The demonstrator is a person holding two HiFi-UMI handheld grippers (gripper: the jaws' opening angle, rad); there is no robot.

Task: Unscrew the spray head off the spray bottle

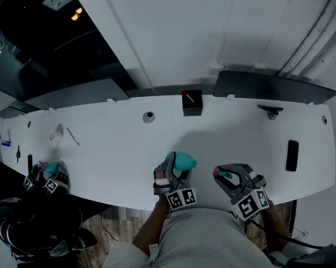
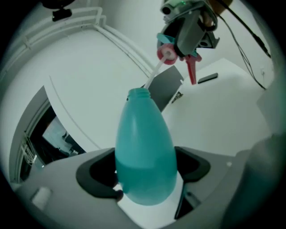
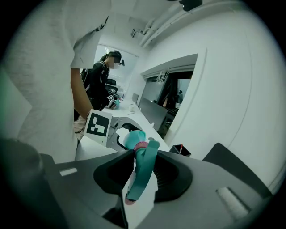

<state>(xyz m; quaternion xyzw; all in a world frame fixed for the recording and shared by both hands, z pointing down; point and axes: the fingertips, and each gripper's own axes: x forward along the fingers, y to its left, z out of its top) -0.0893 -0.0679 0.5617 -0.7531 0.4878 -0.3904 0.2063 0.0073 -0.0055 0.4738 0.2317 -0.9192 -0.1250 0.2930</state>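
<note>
The person stands at the near edge of the white table [image 1: 113,155], both grippers raised in front of the body rather than resting on it. The left gripper [image 1: 171,172] is clamped round the fat lower part of the teal bottle [image 2: 145,152]; its jaws stand wide because the body is wide. I would guess the grip is low so that it leaves the neck free and stops the bottle spinning. The bottle is tilted with its neck pointing away from that gripper and toward the other one; its threaded mouth is bare, with no cap on it.

The right gripper [image 1: 230,177] is closed narrowly on the spray head [image 3: 144,165]; the pads pinch the teal body, and the pink collar pokes out beyond the jaws. It holds the head apart from the neck, near the bottle. A thin white tube [image 2: 154,74] runs from the collar down toward the mouth; I cannot tell whether its tip is inside the neck or just behind it.

So the unscrewing looks done. What remains, to my eye, is drawing the tube clear with a straight pull along the bottle's line; otherwise it may catch the rim and flick drops. There seems to be liquid low in the bottle, which would be a reason to keep the mouth from dipping.

A black box [image 1: 192,102] stands well apart at the far side of the table.
</note>
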